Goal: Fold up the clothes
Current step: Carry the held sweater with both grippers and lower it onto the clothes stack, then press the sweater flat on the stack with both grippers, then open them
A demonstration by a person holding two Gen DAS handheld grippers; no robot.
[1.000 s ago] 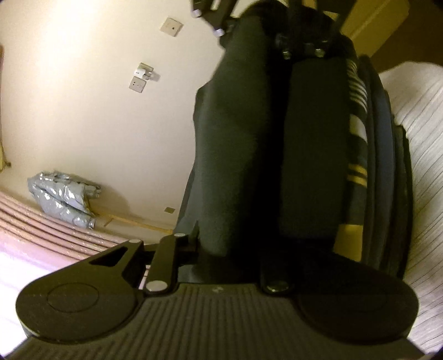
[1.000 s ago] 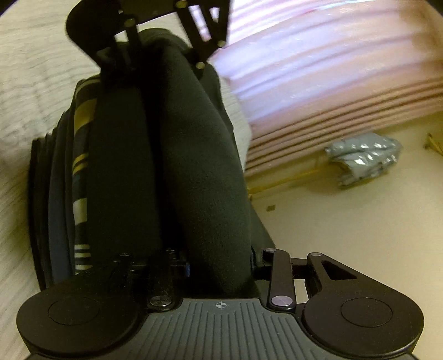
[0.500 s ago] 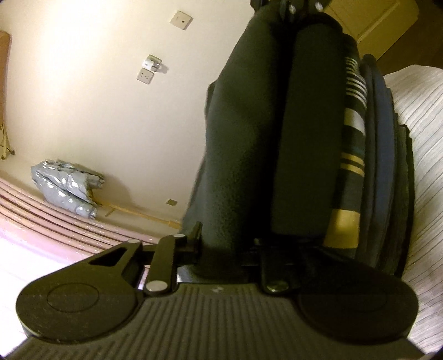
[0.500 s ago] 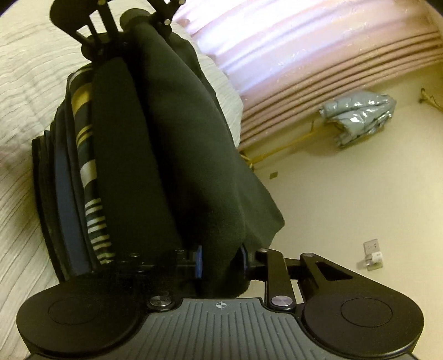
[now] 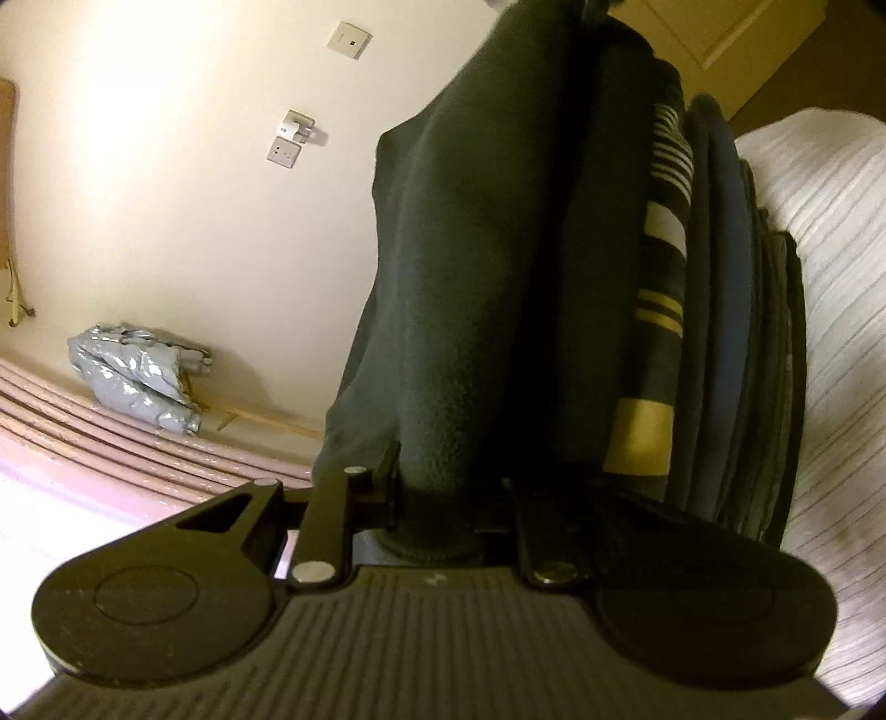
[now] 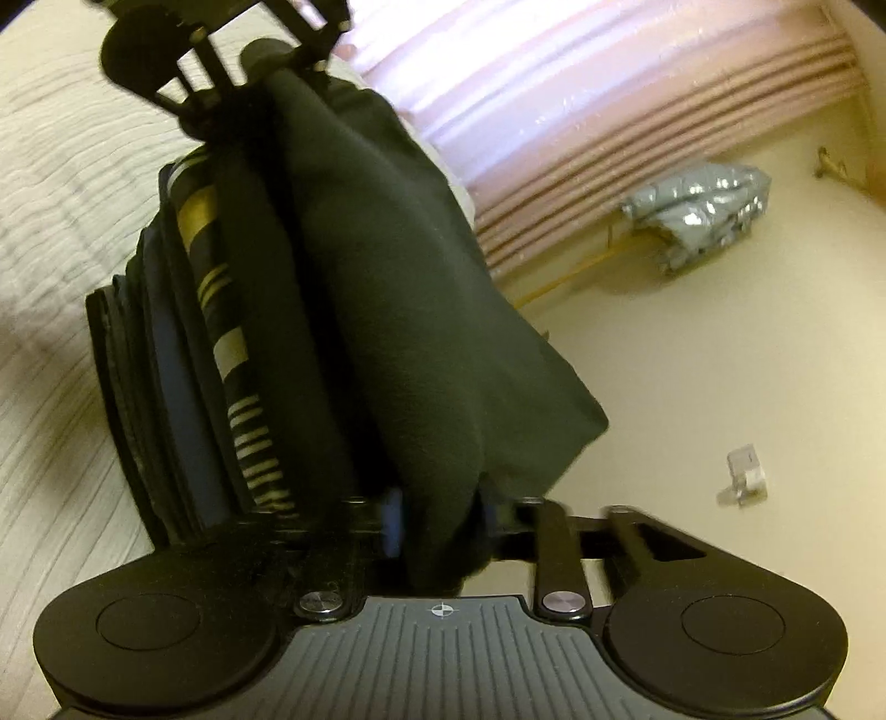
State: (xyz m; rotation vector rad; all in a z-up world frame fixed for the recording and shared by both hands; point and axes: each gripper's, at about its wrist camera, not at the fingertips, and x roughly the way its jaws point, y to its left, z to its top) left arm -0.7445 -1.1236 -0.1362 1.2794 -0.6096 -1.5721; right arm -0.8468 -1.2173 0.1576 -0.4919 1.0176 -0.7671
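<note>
A dark fleece garment is stretched between both grippers and lies against a stack of folded clothes. The stack includes a piece striped in yellow and white and rests on a pale ribbed bedspread. My left gripper is shut on one end of the dark garment. At the other end, my right gripper is shut on the same garment. The left gripper also shows at the top of the right wrist view, holding the far end. Cloth hides the fingertips.
Pink curtains hang beyond the bed. A silver-grey crumpled bundle lies by the cream wall, which carries sockets and a switch plate. A wooden door shows at the top right.
Both grippers have swung together with the dark garment held between them, so the wall and curtains have shifted in each view. The grip on the garment is unchanged.
</note>
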